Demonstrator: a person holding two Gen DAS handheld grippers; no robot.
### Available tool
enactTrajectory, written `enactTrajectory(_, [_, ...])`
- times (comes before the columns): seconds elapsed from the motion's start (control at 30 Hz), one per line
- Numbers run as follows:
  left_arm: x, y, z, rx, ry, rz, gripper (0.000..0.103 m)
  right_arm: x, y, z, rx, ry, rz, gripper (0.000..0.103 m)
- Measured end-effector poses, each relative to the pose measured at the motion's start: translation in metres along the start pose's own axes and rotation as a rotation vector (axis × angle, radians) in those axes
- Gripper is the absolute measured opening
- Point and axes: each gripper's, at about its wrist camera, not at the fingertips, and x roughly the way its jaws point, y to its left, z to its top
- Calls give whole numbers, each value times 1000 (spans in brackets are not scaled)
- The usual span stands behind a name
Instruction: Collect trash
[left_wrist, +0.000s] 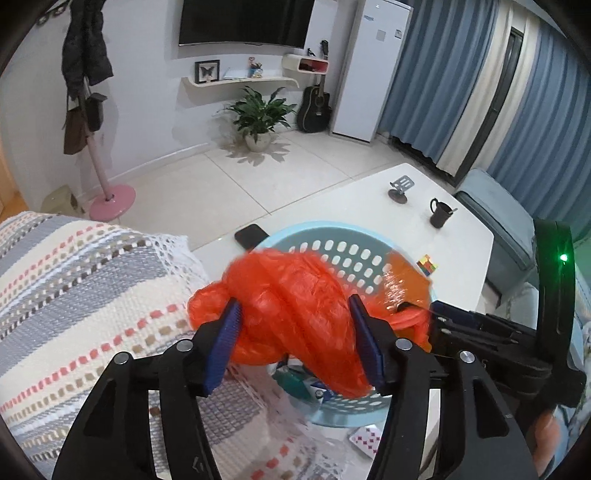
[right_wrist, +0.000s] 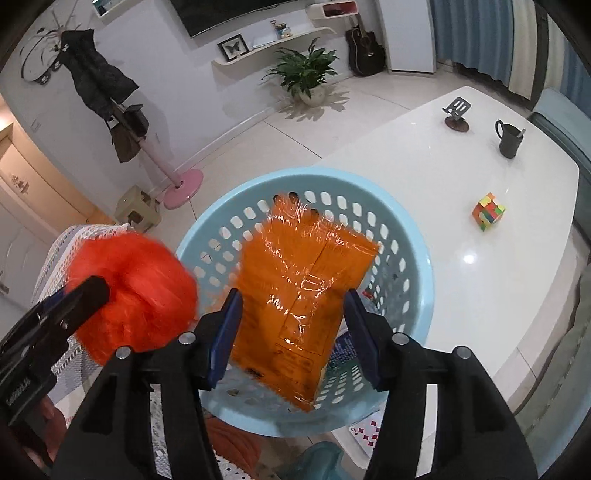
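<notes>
**Two grippers hovering over the basket with trash**

Left gripper (left_wrist: 295, 325) is sitting around a crumpled red plastic bag (left_wrist: 288, 291); the bag is filling the gap and touching both pads, but a firm grip cannot be told. Right gripper (right_wrist: 291, 314) is standing released: an orange snack packet (right_wrist: 306, 266) is hanging loose between its jaws, with a gap showing on the 3 o'clock side. Both items are hovering over the light blue basket (right_wrist: 306, 173) on the white table (right_wrist: 480, 295). A colour cube (right_wrist: 488, 211) is lying at 2 o'clock of the basket, with a black mug (right_wrist: 509, 142) beyond it.
</notes>
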Motion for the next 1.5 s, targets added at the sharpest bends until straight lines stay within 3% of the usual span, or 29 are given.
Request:
enactTrajectory(0.1, [-3, -1, -2, -1, -7, 2, 75, -2, -6, -1, 22, 3, 7, 58])
enactTrajectory(0.33, [-21, -1, -8, -11, -29, -6, 78, -16, -8, -2, 24, -13, 23, 58])
enactTrajectory(0.47, [-43, 1, -11, -18, -79, 5, 79, -32, 5, -3, -16, -41, 27, 58])
enactTrajectory(0.6, [-76, 2, -15, -23, -168, 55, 87, -59, 30, -6, -90, -111, 20, 59])
enactTrajectory(0.7, [-107, 3, -22, -11, -237, 94, 89, -84, 49, -8, -142, -199, 16, 67])
enactTrajectory(0.8, [-131, 4, -27, -16, -292, 132, 94, -105, 66, -13, -179, -273, 29, 69])
enactTrajectory(1.2, [-209, 7, -59, -57, -467, 219, 95, -169, 117, -44, -267, -542, 20, 69])
enactTrajectory(1.5, [-236, 21, -79, -84, -538, 295, 95, -190, 134, -64, -292, -621, -40, 70])
